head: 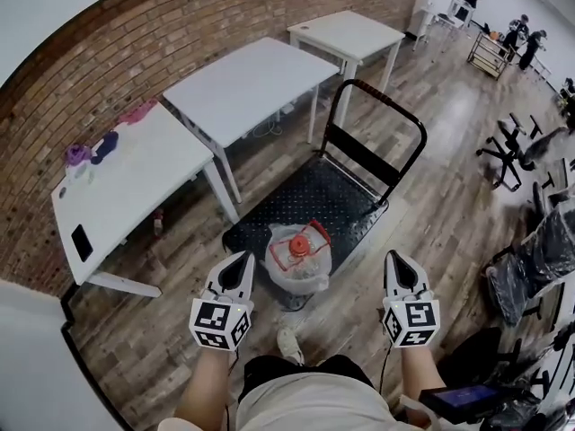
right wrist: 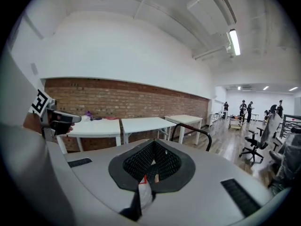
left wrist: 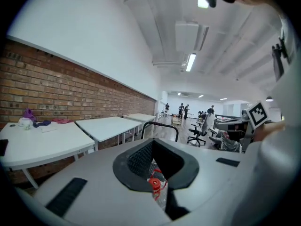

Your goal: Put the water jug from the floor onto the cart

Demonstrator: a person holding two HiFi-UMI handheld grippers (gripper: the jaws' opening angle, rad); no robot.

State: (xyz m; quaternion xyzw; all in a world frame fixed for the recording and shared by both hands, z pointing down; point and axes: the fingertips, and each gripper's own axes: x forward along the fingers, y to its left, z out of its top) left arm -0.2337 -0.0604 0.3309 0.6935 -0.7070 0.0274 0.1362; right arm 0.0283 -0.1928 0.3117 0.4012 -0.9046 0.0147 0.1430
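The water jug [head: 299,257], clear with a red cap and red carry handle, stands upright at the near edge of the black cart deck [head: 316,194]. The cart's black push handle [head: 377,115] rises at the far end. My left gripper [head: 242,259] hangs just left of the jug, apart from it, jaws together and empty. My right gripper [head: 394,259] is off to the jug's right, also shut on nothing. The left gripper view shows the red cap [left wrist: 155,184] below the left gripper [left wrist: 157,171]. A white sliver of the jug [right wrist: 145,193] shows under the right gripper [right wrist: 151,166].
Three white tables [head: 243,83] line the brick wall [head: 135,43] left of the cart. Black office chairs [head: 521,151] stand on the wood floor at the right. People [head: 521,34] work by a trolley far off. The person's shoe [head: 287,341] is just behind the jug.
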